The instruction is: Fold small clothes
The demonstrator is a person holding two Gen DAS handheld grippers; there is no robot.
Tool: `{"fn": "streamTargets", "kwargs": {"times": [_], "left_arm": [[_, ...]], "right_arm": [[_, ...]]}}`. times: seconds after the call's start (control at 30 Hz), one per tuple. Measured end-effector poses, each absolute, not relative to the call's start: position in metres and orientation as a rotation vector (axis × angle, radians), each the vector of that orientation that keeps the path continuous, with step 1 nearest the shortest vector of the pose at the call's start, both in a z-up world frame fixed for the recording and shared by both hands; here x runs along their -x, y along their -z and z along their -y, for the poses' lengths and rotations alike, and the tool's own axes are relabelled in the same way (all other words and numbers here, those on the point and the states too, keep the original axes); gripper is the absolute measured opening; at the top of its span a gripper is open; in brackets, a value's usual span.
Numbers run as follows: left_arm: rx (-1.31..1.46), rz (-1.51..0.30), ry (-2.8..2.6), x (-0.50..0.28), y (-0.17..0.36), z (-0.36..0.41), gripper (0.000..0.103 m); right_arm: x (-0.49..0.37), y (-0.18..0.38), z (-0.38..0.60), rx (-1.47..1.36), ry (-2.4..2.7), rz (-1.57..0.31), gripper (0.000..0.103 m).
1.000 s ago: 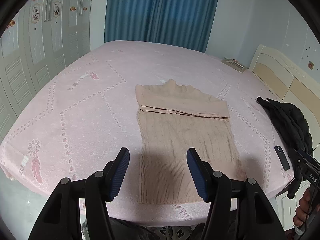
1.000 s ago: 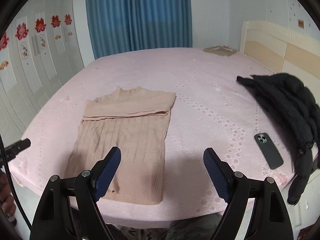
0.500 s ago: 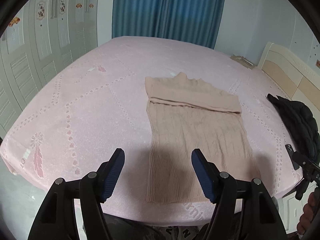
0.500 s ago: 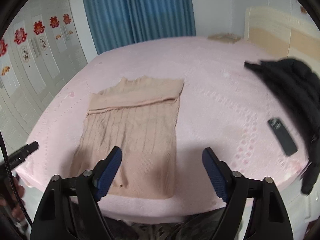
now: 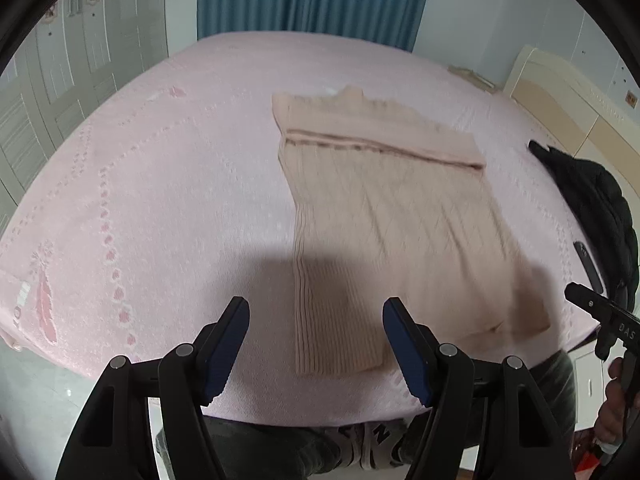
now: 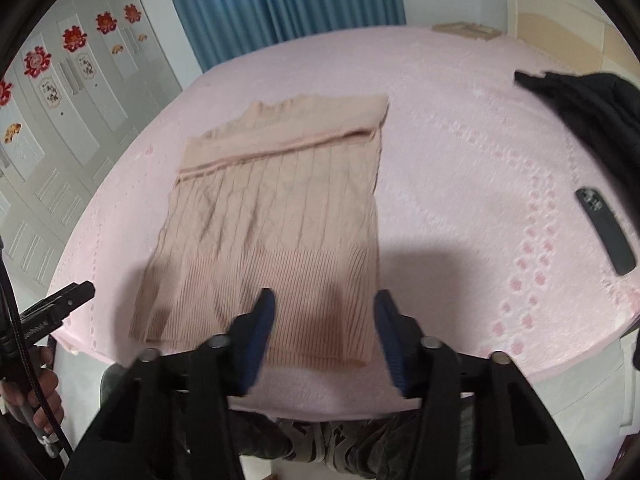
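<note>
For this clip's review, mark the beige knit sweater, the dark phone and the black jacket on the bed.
beige knit sweater (image 6: pixel 276 216): right wrist view, middle of the cable-knit body.
dark phone (image 6: pixel 606 230): right wrist view, centre of its back.
black jacket (image 5: pixel 592 196): left wrist view, middle of the quilted bulk.

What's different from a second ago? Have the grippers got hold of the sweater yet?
Not yet. Both grippers have come down toward the near hem of the beige sweater. The right gripper has just been closing, its jaws now framing the hem's right corner, pads not pressing. The left gripper is open over the left corner. Sweater, phone and black jacket haven't moved on the bed.
</note>
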State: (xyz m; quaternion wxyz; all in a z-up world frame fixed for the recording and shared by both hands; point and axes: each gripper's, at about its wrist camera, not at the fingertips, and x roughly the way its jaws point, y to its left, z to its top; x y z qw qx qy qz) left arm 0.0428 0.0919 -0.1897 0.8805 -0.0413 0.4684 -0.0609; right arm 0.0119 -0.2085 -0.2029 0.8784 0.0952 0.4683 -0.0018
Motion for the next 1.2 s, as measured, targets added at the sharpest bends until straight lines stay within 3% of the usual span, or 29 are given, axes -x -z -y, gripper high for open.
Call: {"fn": "streamTargets", "kwargs": {"times": [0.2, 0.47, 0.63, 0.67, 0.73, 0.77, 0.8, 1.0, 1.2], "left_arm": [[0.139, -1.043, 0.155, -0.051, 0.216, -0.100, 0.067], [0.261, -1.130, 0.150, -0.072, 0.259, -0.109, 0.066], [0.202, -1.082, 0.086, -0.074, 0.267, -0.095, 0.065], [0.188, -1.074, 0.050, -0.074, 0.268, -0.092, 0.061], [0.164, -1.061, 0.014, -0.076, 0.266, -0.088, 0.043], [0.164, -1.055, 0.040, -0.077, 0.264, -0.087, 0.014], [0.168, -1.064, 0.058, -0.079, 0.262, -0.088, 0.007], [0.305, -1.055, 0.030, -0.071, 0.250, -0.127, 0.003], [0.372, -1.094, 0.060, -0.062, 0.261, -0.142, 0.003]], "right_arm": [[-0.017, 0.228, 0.209, -0.231, 0.009, -1.008, 0.047], [-0.027, 0.262, 0.207, -0.232, 0.012, -1.059, 0.030], [-0.029, 0.276, 0.207, -0.248, 0.024, -1.057, 0.022], [-0.030, 0.278, 0.205, -0.228, 0.034, -1.053, 0.017], [-0.033, 0.278, 0.202, -0.197, 0.052, -1.042, 0.007], [-0.033, 0.278, 0.202, -0.202, 0.044, -1.039, 0.006], [-0.032, 0.276, 0.205, -0.221, 0.027, -1.028, 0.005], [-0.014, 0.260, 0.252, -0.421, 0.077, -0.933, 0.004], [-0.013, 0.275, 0.240, -0.330, 0.097, -0.977, 0.006]]}}
